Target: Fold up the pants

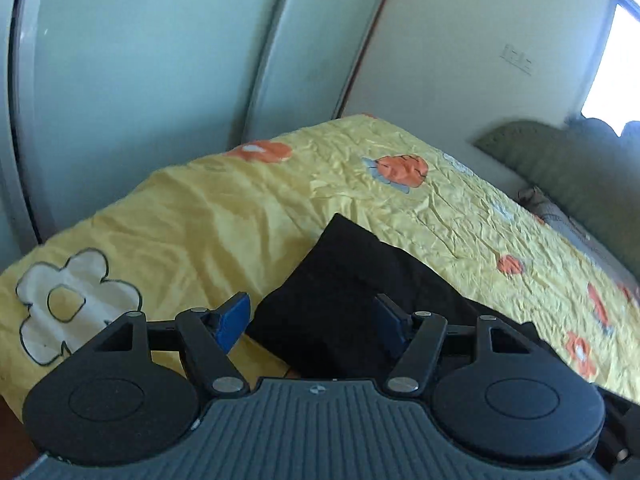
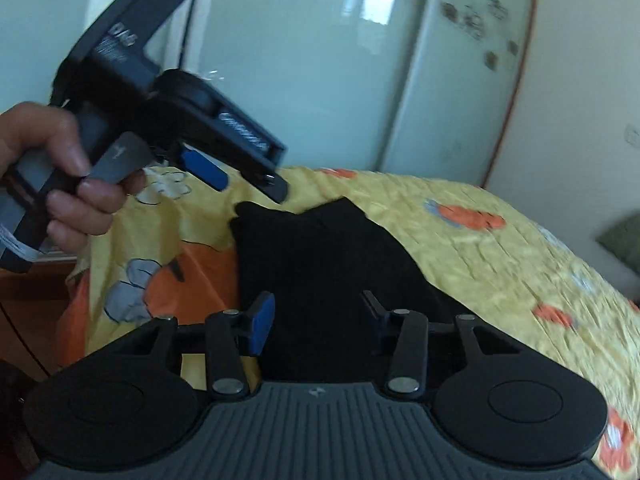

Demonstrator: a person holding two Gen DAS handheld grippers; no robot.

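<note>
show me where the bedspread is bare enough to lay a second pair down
Bare yellow bedspread lies between the black pants and the wardrobe doors, and from the pants toward the green cushion. The near edge is crowded: both grippers hover over the pants.

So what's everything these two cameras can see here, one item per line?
pants: one, black, bunched on the near part of the bedspread.
bedspread: one, yellow with orange and white flowers, covering the bed.
wardrobe doors: pale green glossy panels, behind the bed.
wall: off-white, right of the doors.
cushion: one, green, far right beside the bed.
left gripper: one, black with blue pads, open above the pants' edge, nothing gripped.
right gripper: one, black with blue pads, open over the pants, nothing gripped.
hand: one, holding the left gripper's handle, seen at left in the right wrist view.
</note>
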